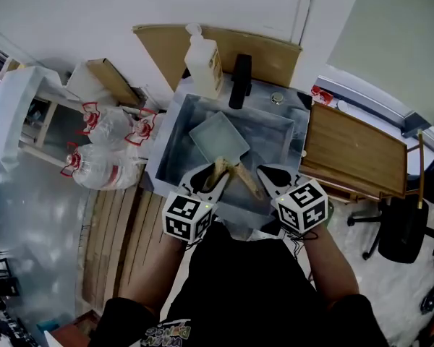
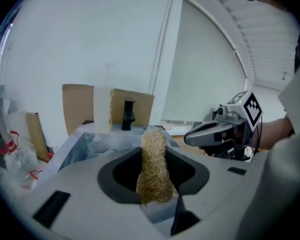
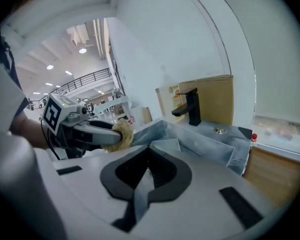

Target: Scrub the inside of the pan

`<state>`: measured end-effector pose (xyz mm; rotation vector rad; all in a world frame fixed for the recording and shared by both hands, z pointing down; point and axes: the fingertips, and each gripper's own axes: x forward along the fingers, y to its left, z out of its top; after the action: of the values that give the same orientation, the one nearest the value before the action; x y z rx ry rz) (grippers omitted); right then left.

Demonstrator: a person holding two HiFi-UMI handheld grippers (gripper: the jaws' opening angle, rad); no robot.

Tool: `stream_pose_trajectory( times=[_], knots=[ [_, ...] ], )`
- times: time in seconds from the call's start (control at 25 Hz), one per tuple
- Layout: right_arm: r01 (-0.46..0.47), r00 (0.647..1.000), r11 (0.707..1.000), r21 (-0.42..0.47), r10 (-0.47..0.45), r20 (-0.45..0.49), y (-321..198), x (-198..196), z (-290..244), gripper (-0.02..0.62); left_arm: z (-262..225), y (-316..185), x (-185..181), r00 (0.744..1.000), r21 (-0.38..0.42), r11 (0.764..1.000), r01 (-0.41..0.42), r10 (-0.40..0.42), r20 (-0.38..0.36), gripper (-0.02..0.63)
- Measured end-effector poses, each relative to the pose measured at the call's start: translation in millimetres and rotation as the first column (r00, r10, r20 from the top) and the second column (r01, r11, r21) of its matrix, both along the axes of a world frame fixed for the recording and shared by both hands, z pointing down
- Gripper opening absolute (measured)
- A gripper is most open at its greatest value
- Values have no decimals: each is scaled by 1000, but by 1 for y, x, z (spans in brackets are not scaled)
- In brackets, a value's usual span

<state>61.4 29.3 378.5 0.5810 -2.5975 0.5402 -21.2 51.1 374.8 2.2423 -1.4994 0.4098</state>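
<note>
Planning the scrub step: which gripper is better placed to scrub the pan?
Left. The left gripper grips the scrubber, close to the pan. The right gripper is shut on nothing.

The square grey pan (image 1: 218, 139) lies tilted inside the sink (image 1: 172, 134). The tan loofah scrubber (image 2: 152, 169) stands upright, pinched in the left gripper (image 1: 218, 179).

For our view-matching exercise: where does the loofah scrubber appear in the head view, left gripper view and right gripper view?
Head view: the loofah scrubber is just below centre, over the sink.
Left gripper view: the scrubber stands centre, upright in the left claw.
Right gripper view: the scrubber sits left of centre, at that claw's tip.
Shared landmark: the black faucet.
</note>
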Motion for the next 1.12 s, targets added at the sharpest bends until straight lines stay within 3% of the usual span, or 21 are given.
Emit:
stream_pose_trajectory(
  times=[0.2, 0.48, 0.72, 1.12],
  knots=[
    [45, 998, 998, 42, -47, 46, 21, 18, -27, 9, -31, 38, 9, 993, 84, 991, 104, -98, -62, 143],
    [82, 995, 995, 57, -85, 58, 41, 34, -32, 9, -39, 90, 20, 983, 73, 984, 163, -156, -93, 143],
    [102, 992, 994, 47, -105, 68, 63, 31, -28, 9, -33, 117, 29, 990, 83, 987, 135, -131, -54, 143],
    [69, 995, 996, 48, -72, 65, 96, 20, -23, 9, -33, 145, 25, 990, 114, 987, 114, -103, -97, 143]
  ],
)
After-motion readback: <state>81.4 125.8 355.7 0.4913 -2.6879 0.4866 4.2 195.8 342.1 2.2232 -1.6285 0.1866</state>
